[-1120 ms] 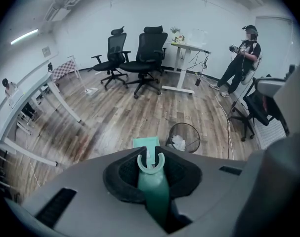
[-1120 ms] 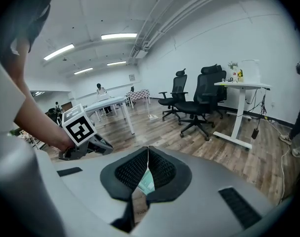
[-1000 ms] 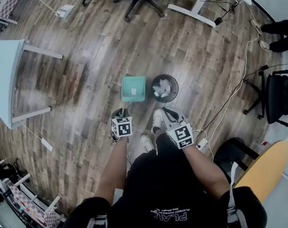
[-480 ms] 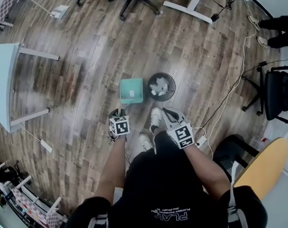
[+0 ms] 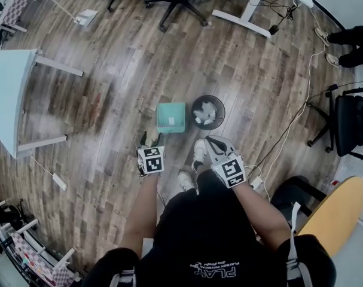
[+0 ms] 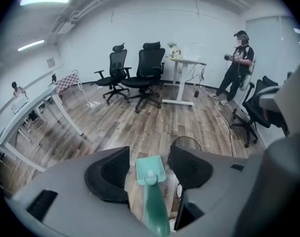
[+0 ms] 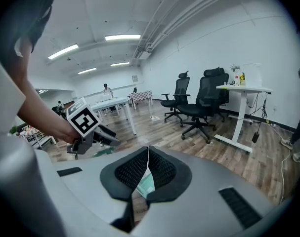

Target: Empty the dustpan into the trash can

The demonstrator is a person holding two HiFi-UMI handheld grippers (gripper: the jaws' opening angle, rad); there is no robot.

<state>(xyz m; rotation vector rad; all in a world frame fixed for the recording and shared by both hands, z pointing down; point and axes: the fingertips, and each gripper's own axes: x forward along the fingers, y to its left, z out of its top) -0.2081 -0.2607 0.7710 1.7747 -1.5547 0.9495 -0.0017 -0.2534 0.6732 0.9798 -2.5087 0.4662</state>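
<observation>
Left claw [image 6: 149,157] opening now — the dustpan [image 5: 170,117] handle [image 6: 154,206] stands loose between its jaws, pan on the floor [image 5: 109,88] just ahead, can [image 5: 193,112] ahead-right beside it — right claw [image 7: 148,151] pressed closed, holding nothing.

The left gripper [image 5: 150,140], clamped a second ago on the handle [image 6: 154,206] of the green dustpan [image 5: 171,117], is opening its jaws; the handle now stands loose between the parted pads, no longer pressed.
</observation>
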